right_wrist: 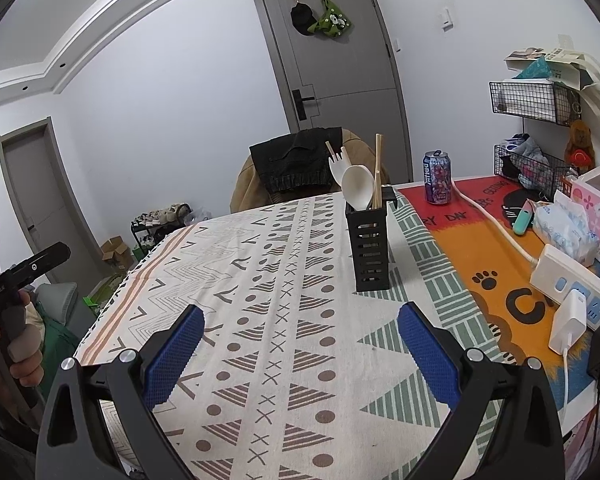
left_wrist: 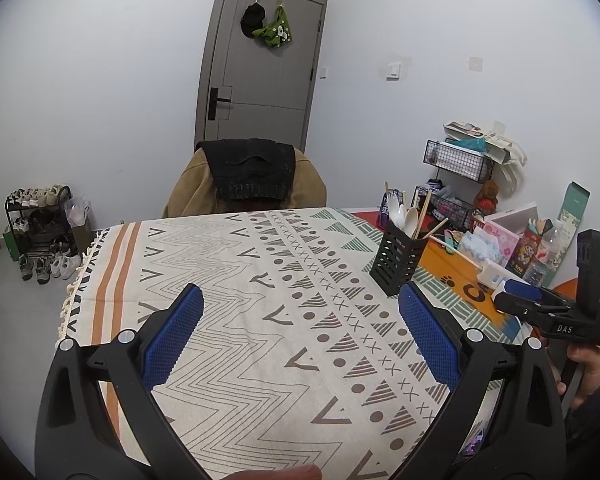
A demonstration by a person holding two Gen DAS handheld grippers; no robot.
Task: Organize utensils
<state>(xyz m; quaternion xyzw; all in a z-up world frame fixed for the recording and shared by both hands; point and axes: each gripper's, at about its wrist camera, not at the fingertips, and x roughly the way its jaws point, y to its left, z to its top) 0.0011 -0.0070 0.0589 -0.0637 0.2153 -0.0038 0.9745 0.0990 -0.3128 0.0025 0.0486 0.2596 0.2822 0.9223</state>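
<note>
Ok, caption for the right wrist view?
Open right gripper above patterned tablecloth, black holder with utensils ahead.

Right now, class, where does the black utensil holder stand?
The black utensil holder stands upright on the patterned tablecloth, ahead and right of centre in both wrist views, near the cloth's green-striped edge, with the drink can behind it to the right.
</note>
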